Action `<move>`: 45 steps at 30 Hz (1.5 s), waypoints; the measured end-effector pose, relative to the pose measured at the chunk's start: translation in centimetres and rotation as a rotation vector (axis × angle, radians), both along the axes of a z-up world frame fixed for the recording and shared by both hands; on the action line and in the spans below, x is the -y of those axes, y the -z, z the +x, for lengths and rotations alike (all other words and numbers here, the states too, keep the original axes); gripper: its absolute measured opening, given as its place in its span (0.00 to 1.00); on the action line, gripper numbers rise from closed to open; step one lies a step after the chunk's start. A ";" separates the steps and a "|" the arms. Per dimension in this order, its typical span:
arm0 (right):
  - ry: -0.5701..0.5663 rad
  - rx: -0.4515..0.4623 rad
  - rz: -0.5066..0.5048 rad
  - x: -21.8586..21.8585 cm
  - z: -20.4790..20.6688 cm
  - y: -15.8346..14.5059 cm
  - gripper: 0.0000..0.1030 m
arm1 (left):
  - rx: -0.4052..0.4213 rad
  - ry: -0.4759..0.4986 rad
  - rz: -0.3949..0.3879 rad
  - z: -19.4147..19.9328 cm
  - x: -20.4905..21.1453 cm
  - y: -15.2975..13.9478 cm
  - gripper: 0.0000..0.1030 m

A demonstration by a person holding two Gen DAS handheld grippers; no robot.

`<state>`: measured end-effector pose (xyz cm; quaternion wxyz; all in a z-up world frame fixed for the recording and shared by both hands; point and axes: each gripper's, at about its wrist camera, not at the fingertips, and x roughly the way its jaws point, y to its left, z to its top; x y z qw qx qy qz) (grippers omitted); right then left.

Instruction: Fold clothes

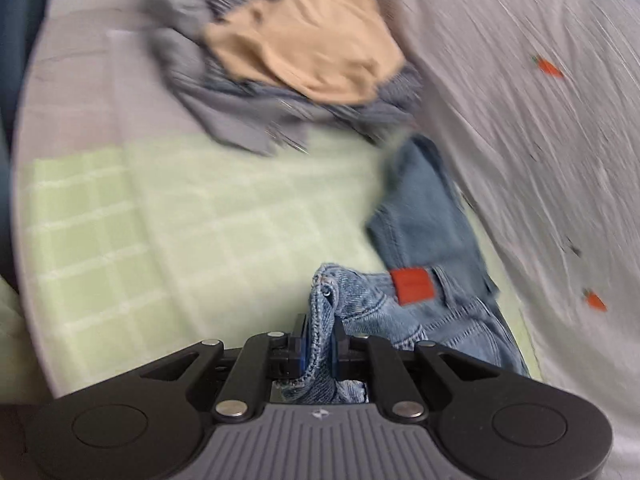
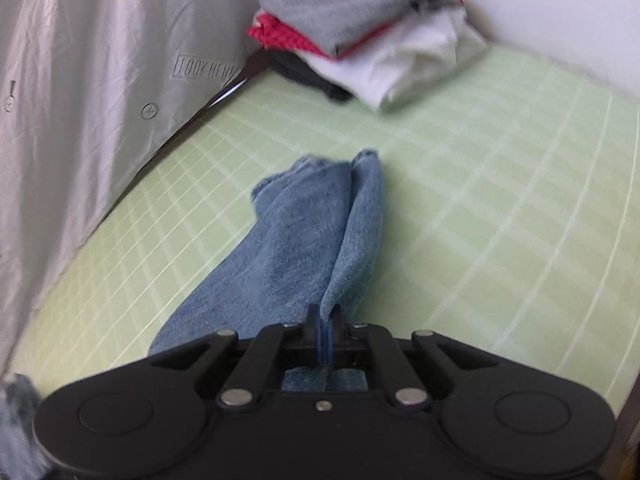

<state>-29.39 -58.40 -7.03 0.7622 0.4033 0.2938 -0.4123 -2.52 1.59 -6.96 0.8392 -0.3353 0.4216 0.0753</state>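
Left gripper [image 1: 320, 336] jaws clamp jeans [image 1: 424, 216] waistband; green sheet [image 1: 180, 220] bare leftward.

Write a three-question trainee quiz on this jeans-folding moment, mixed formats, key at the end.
1. True or false: the left gripper is shut on the jeans at the waistband.
2. What does the right gripper hold? A) white shirt B) jeans C) nothing
3. Fill in: the tan garment lies on top of a ___ clothes pile.

Key: 1 true; 2 B, denim shows between its pads; 3 grey-blue, unfolded. The folded stack sits apart on the green checked sheet.
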 end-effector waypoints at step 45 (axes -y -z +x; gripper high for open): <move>0.133 0.329 -0.271 3.5 -0.8 -10.9 0.08 | 0.251 -0.016 -0.163 3.4 -0.9 -7.6 0.18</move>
